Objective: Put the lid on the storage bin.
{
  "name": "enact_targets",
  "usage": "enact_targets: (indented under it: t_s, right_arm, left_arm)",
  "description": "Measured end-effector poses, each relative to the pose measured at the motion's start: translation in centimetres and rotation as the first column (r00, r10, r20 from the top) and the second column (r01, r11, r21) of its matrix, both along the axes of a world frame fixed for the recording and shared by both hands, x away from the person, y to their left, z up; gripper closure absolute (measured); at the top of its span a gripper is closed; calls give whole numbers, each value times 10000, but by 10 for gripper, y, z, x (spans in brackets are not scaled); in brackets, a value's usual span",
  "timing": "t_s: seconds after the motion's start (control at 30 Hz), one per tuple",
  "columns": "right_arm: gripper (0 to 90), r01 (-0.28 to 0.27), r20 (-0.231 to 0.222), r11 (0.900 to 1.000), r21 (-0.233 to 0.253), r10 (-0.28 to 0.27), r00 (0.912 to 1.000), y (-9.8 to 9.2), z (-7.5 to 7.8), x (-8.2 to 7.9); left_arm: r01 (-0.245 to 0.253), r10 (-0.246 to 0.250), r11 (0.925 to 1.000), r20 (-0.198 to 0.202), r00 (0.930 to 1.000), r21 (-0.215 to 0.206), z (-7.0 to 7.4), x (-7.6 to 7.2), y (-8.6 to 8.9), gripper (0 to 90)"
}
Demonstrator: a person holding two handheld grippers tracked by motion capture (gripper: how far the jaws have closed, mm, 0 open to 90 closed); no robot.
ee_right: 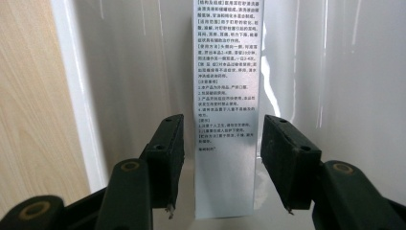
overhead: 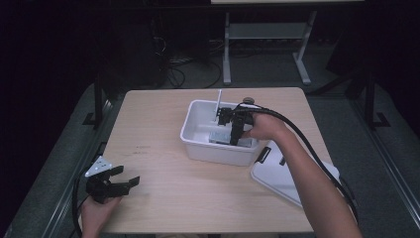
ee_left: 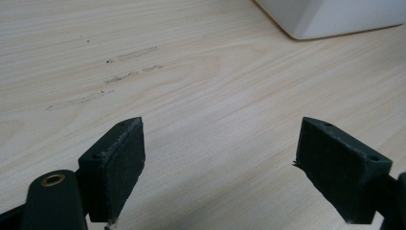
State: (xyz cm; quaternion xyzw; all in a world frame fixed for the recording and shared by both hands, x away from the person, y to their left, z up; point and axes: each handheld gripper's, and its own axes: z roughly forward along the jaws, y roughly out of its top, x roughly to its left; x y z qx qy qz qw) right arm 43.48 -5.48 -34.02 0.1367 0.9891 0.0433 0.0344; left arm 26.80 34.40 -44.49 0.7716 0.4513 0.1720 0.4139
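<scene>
okay, my right gripper (ee_right: 218, 167) is down inside the white bin (overhead: 195, 141), jaws straddling the silver printed box (ee_right: 225, 110) that lies on the bin floor. the jaws are part open, one on each side of the box, with a sliver of gap showing on both sides, so i'd call it lined up but not clamped yet. from the high view the box (overhead: 220, 137) sits at the near end of the bin, under my hand. the left gripper (overhead: 124, 184) rests wide open near the table's (overhead: 163, 198) front left corner, holding nothing. the bin lid (overhead: 277, 173) lies off to the right. my read: approach done; squeeze, lift and whatever follows all remain.
</scene>
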Motion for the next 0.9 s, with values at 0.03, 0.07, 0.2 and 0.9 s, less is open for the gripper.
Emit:
enact_targets:
  t_s: [0.03,0.07,0.2,0.9]
  right_arm:
    - [496,-19,20,10000,8,19,10000,0,1,0]
    - [495,-13,33,10000,67,13,10000,0,2,-1]
    - [492,23,98,9999,133,-24,9999,-3,8,-2]
    - [465,698,501,9949,723,-735,9960,-35,48,-8]
  left_arm:
    - [-4,4,10000,-7,10000,-13,0,0,0,164]
    - [6,-6,10000,-16,10000,-6,0,0,0,164]
    - [39,-39,10000,-41,10000,34,0,0,-1,164]
    - [50,-50,10000,-32,10000,11,-1,0,-2,164]
